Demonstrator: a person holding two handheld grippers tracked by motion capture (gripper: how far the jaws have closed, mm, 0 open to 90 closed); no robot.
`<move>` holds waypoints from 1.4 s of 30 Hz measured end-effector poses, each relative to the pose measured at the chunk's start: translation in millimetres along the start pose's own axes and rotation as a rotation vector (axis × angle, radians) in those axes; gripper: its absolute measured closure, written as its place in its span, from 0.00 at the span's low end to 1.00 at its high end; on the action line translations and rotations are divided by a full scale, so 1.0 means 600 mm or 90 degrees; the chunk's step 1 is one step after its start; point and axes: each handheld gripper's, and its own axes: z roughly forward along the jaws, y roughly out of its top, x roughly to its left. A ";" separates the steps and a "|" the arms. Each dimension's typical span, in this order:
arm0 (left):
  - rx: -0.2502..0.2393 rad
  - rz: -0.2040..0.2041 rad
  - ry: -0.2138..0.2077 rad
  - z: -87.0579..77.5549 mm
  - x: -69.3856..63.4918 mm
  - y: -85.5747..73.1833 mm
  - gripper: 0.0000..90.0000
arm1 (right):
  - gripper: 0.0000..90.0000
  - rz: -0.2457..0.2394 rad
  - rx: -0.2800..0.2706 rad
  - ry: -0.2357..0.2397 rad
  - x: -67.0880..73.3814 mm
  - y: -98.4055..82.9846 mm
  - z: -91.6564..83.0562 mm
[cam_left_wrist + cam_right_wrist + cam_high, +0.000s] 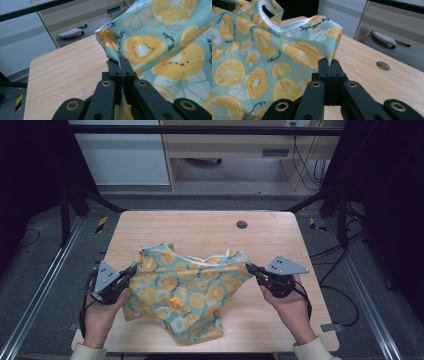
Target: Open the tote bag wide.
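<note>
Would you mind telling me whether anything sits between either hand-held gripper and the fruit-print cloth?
Nothing visible does. The left hand-held gripper and the right hand-held gripper each already pinch an edge of the cloth, held between them over the table.

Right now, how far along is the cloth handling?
Done: both edges gripped. The left gripper and right gripper are each shut on the lemon-print cloth. In hand: it is stretched between them over the table. Left: it is still crumpled, its near part bunched on the table, no neat fold visible.
</note>
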 end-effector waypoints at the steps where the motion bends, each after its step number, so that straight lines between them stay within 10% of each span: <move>1: 0.000 0.000 0.000 0.000 0.000 0.000 1.00 | 1.00 0.000 0.000 0.000 0.000 0.000 0.000; 16: -0.012 0.021 -0.033 -0.044 -0.026 -0.033 1.00 | 1.00 0.000 0.000 0.022 0.020 -0.050 -0.015; 42: -0.032 -0.034 -0.111 -0.090 -0.037 -0.079 1.00 | 1.00 -0.036 0.012 0.072 0.053 -0.093 -0.052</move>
